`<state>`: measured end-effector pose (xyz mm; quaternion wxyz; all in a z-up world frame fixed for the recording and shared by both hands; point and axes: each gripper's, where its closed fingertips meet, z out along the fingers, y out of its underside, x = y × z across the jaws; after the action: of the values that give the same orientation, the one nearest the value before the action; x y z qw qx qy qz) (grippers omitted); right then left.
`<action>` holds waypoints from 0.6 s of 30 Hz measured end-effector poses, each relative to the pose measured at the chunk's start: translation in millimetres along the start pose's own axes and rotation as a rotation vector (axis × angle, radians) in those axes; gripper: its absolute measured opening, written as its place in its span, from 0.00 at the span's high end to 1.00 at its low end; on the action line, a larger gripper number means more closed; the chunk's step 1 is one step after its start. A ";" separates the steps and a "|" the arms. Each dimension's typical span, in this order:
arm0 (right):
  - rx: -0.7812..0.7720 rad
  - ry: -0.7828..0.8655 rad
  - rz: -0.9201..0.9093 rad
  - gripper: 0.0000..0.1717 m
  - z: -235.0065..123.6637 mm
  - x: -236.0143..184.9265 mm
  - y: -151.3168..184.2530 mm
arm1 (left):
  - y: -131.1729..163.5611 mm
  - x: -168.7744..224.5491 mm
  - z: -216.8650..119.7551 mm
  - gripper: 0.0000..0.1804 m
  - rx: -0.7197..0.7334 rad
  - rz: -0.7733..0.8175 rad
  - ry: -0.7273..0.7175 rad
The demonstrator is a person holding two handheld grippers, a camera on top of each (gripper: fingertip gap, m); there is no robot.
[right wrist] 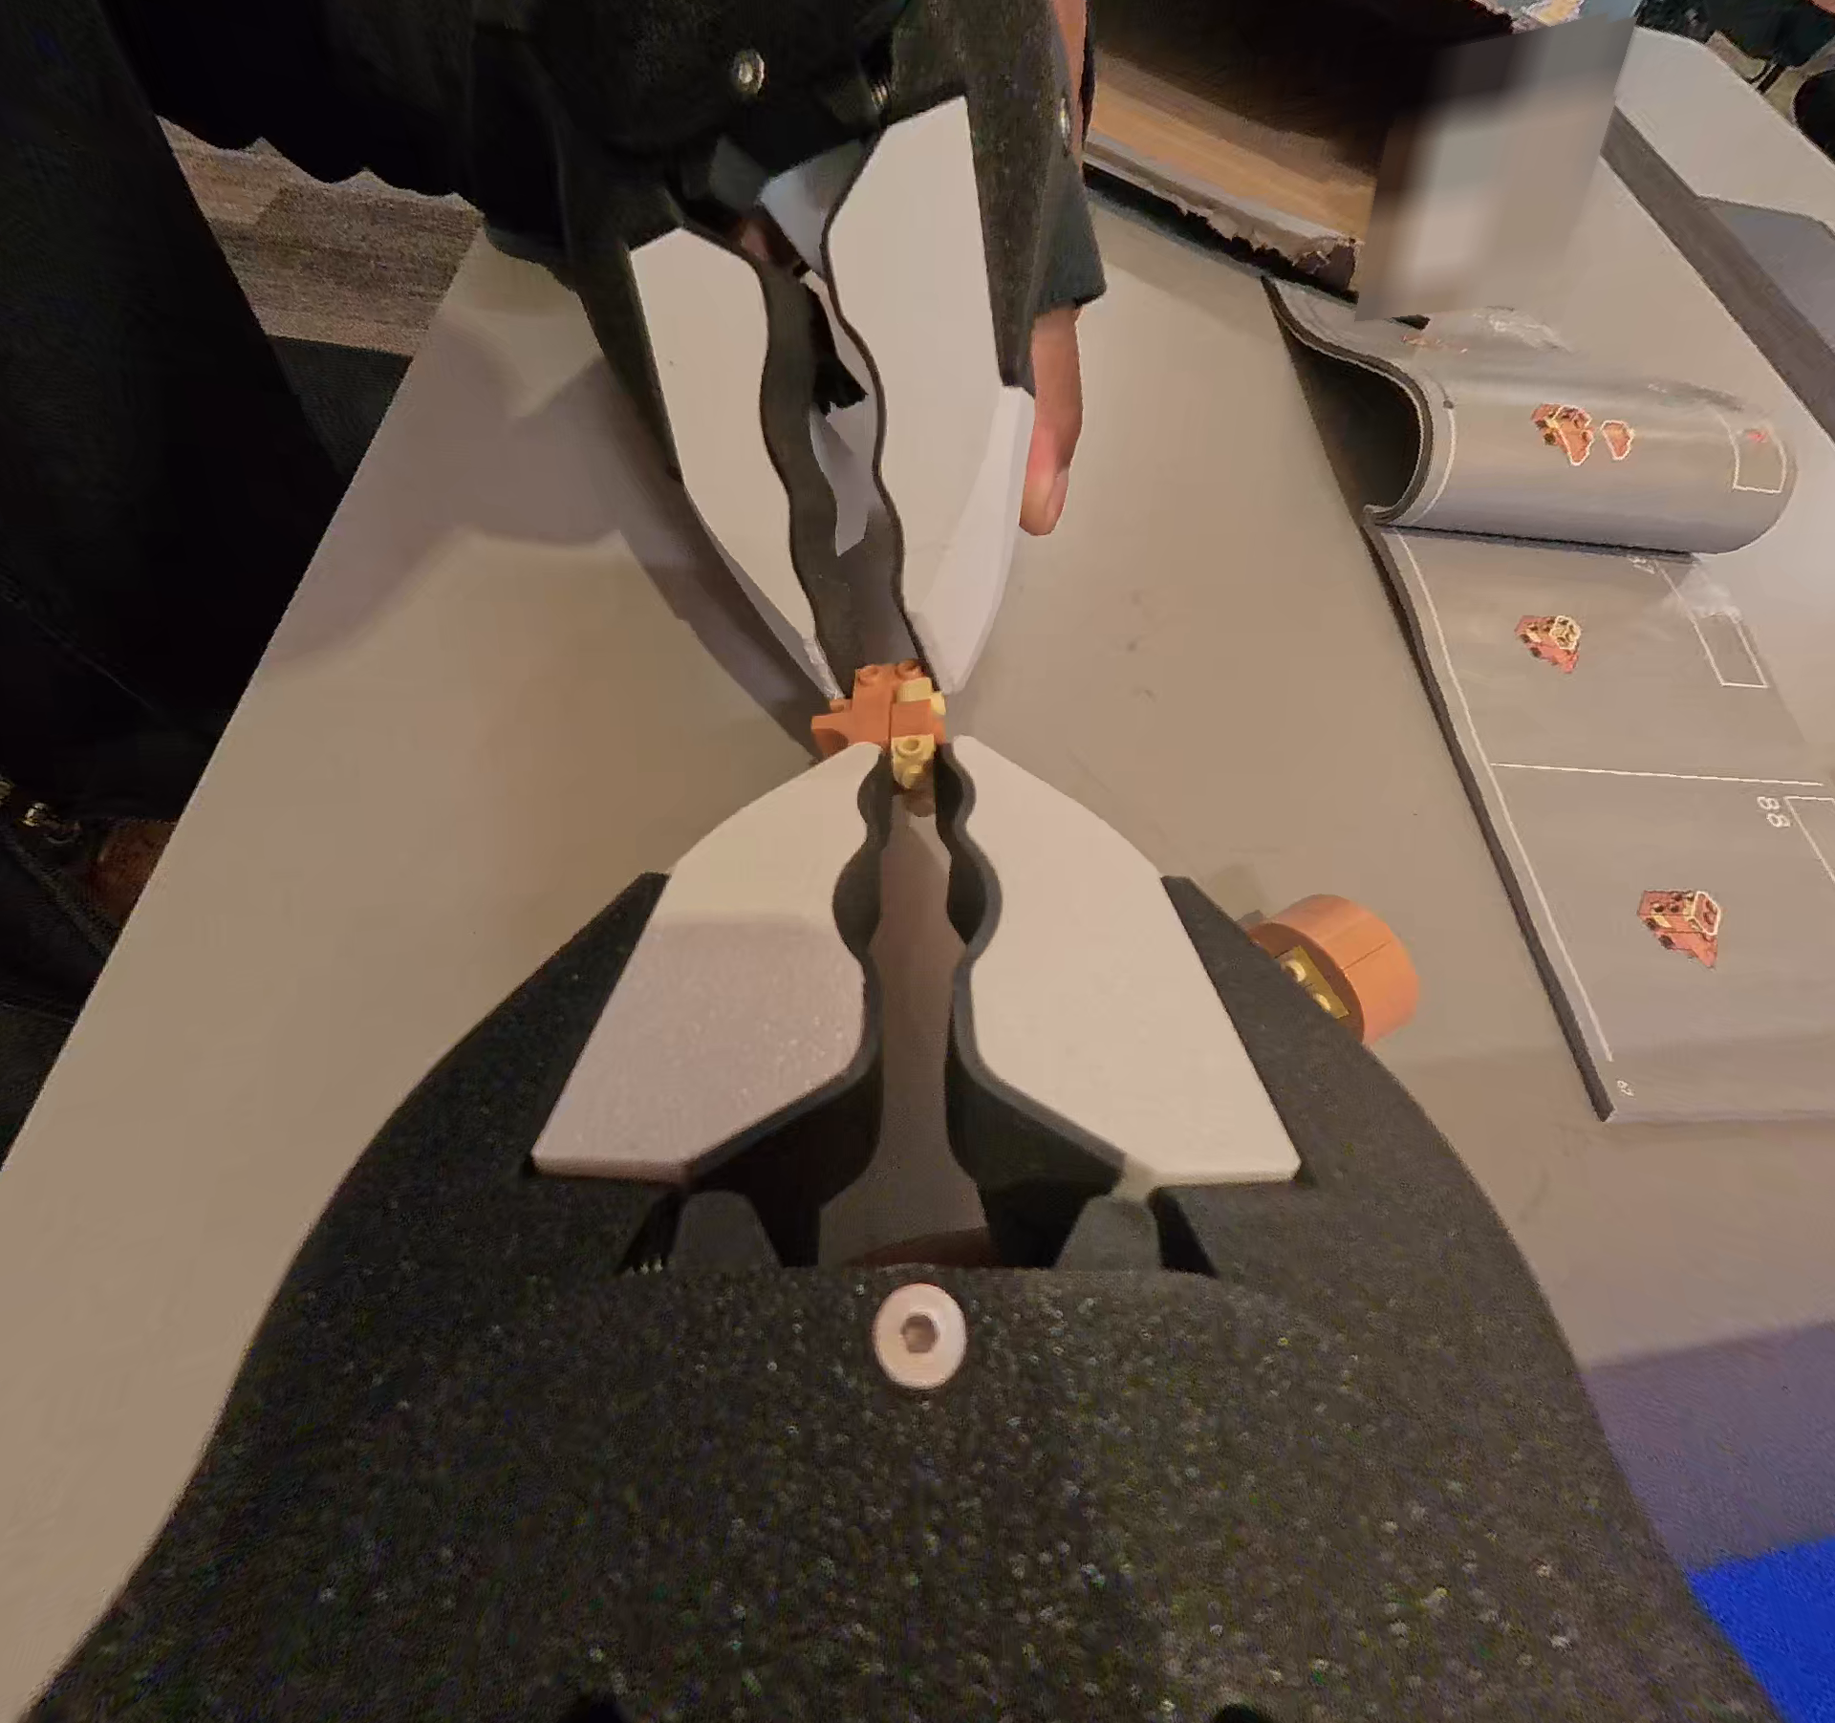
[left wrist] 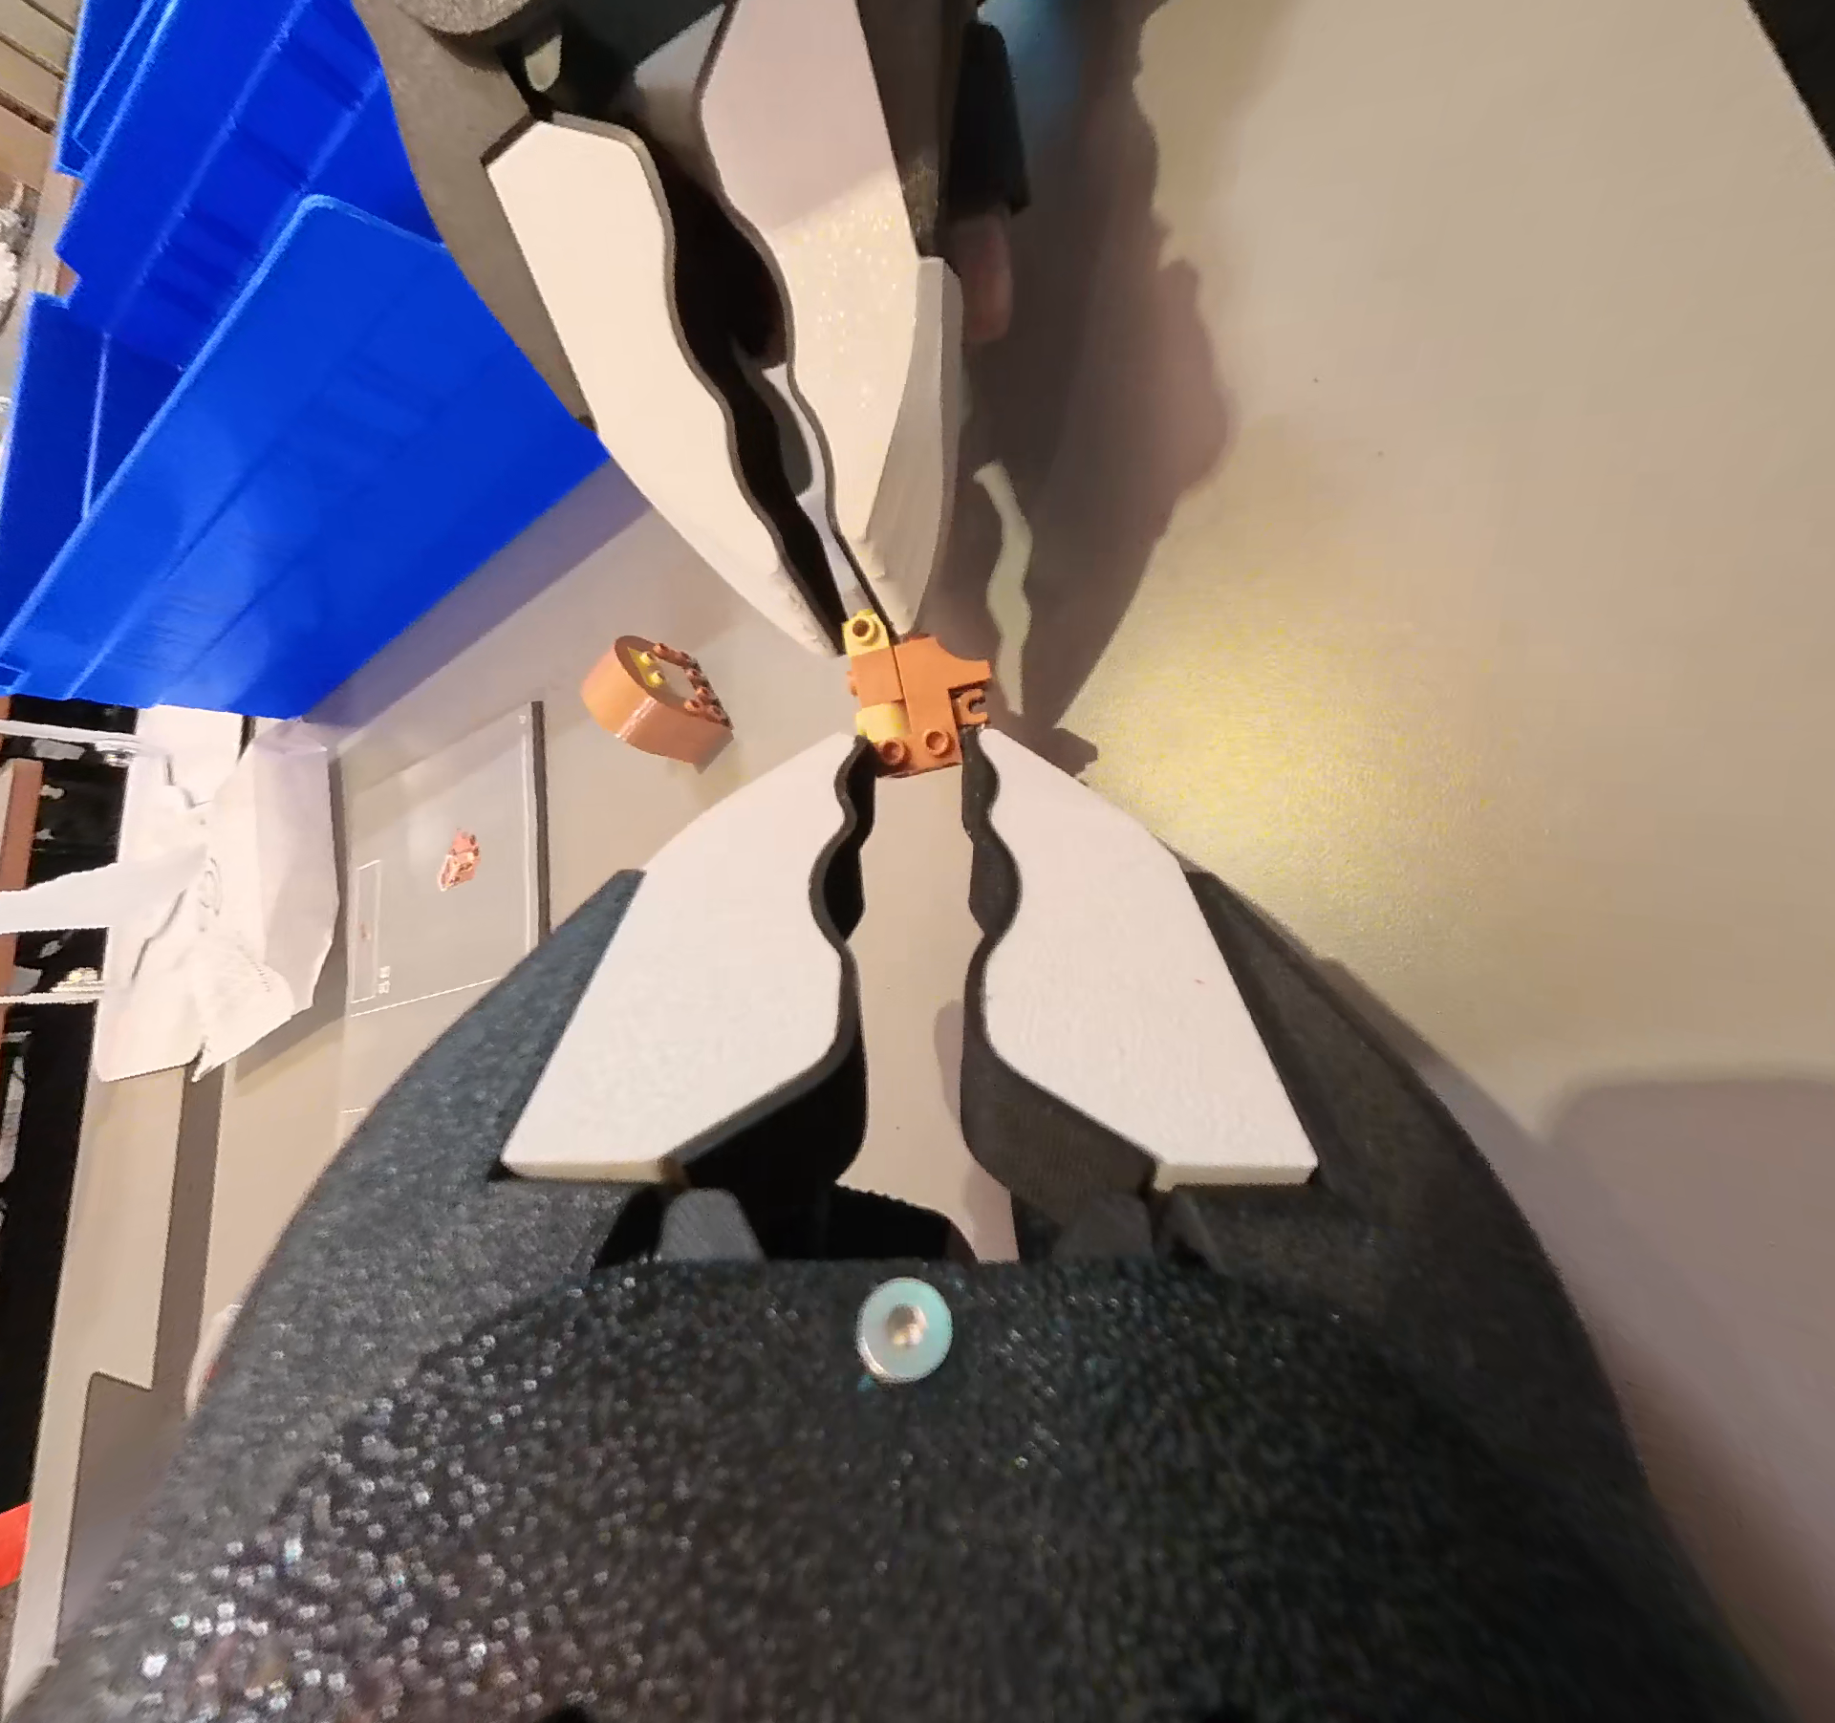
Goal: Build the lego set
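Note:
A small assembly of orange-brown and yellow bricks [left wrist: 918, 687] hangs above the pale table [left wrist: 1440, 484], held between both grippers, which meet tip to tip. My left gripper [left wrist: 914, 750] is shut on its brown studded end. My right gripper [right wrist: 906, 764] is shut on the yellow studded piece [right wrist: 911, 754] at the opposite end. In the left wrist view the right gripper [left wrist: 862, 628] comes in from above, its fingers nearly together on the yellow piece. In the right wrist view the left gripper [right wrist: 887, 675] comes in from above, gripping the brown end.
A rounded brown brick piece [left wrist: 655, 697] lies on the table, also in the right wrist view [right wrist: 1336, 965]. Blue bins [left wrist: 248, 335] stand at the left. An open grey instruction booklet [right wrist: 1638, 782] lies at the right, a cardboard box [right wrist: 1291, 107] behind it. Crumpled white bag [left wrist: 209, 891]. The tips of both grippers are at nearly the same place.

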<state>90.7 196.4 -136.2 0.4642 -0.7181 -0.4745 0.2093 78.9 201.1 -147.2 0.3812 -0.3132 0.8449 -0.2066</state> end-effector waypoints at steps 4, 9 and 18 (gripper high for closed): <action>-0.012 0.003 -0.040 0.96 0.7 -1.2 2.1 | 0.9 1.9 1.2 0.91 0.005 -0.032 0.024; -0.021 0.027 -0.080 0.96 1.1 -0.3 2.9 | 1.5 1.7 1.5 0.91 0.016 -0.086 0.047; -0.027 0.049 -0.183 0.96 -0.4 -2.7 1.9 | -0.7 2.8 1.1 0.91 0.036 -0.131 0.072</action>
<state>90.7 193.7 -138.0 0.4833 -0.6828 -0.5292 0.1421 78.6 198.5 -148.9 0.3421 -0.3531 0.8319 -0.2573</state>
